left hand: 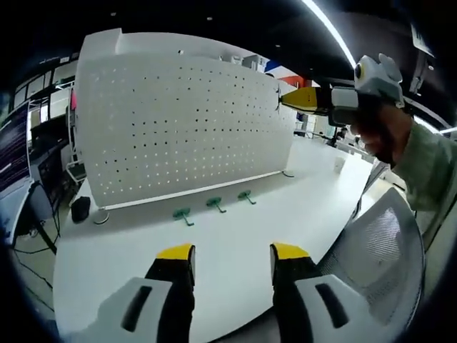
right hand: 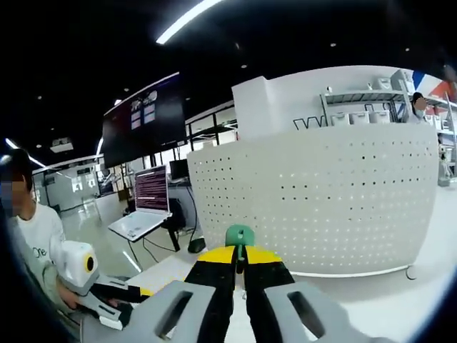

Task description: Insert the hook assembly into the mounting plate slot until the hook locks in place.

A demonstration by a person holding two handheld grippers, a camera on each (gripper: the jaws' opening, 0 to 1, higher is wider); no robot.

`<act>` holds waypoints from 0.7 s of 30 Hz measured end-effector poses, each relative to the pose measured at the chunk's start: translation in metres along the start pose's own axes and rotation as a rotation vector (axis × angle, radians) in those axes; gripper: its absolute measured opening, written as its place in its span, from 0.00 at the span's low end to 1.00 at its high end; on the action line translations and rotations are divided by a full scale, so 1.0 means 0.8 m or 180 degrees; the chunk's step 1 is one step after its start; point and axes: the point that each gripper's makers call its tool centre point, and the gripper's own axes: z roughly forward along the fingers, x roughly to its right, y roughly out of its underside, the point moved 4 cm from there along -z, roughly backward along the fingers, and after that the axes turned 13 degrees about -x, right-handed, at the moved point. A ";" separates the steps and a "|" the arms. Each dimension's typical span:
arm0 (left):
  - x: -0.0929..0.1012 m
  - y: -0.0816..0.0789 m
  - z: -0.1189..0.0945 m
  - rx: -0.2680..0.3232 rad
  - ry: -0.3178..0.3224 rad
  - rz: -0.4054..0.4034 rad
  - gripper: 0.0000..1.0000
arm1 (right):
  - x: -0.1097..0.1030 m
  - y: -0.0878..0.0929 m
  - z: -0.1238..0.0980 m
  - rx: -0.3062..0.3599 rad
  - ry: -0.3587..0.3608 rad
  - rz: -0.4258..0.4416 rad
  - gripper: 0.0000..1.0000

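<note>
I see a big white pegboard (left hand: 178,125) full of little holes standing upright on the white desk (left hand: 235,243). Three green hooks (left hand: 213,204) lie in a row on the desk, just in front of the board's bottom edge. A white mesh chair (left hand: 382,254) sits at the desk's edge on my right. In the right gripper view, an open laptop (right hand: 146,204) sits on another desk far behind, with a dark screen (right hand: 146,118) above it.

My left hand-held gripper (left hand: 232,261) is spread wide and holds nothing. It hangs over the desk, well apart from the hooks.

My right hand-held gripper (right hand: 239,259) is pressed together, pinching a green hook (right hand: 239,236) that sticks up between the yellow tips. It points at the pegboard (right hand: 321,207) but is not touching it. Nothing stands between the hook and the board.
</note>
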 end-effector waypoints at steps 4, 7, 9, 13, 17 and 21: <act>-0.002 0.007 -0.002 -0.0045 -0.0019 -0.0009 0.45 | 0.014 -0.012 0.003 0.0066 0.0124 -0.0071 0.01; -0.003 0.010 -0.003 -0.0061 -0.0028 -0.0033 0.45 | 0.026 -0.018 0.011 0.0121 0.0155 -0.0016 0.01; -0.003 0.012 -0.005 -0.0043 -0.0020 -0.0082 0.47 | 0.033 -0.019 0.018 0.0125 0.0183 0.0058 0.01; -0.006 0.013 -0.006 -0.0048 -0.0042 -0.0088 0.47 | 0.043 -0.026 0.031 0.0183 0.0280 0.0071 0.01; -0.010 0.015 -0.005 -0.0054 -0.0052 -0.0121 0.47 | 0.058 -0.038 0.048 0.0247 0.0378 0.0087 0.01; -0.010 0.017 -0.003 -0.0078 -0.0041 -0.0124 0.47 | 0.069 -0.054 0.057 0.0425 0.0529 0.0044 0.01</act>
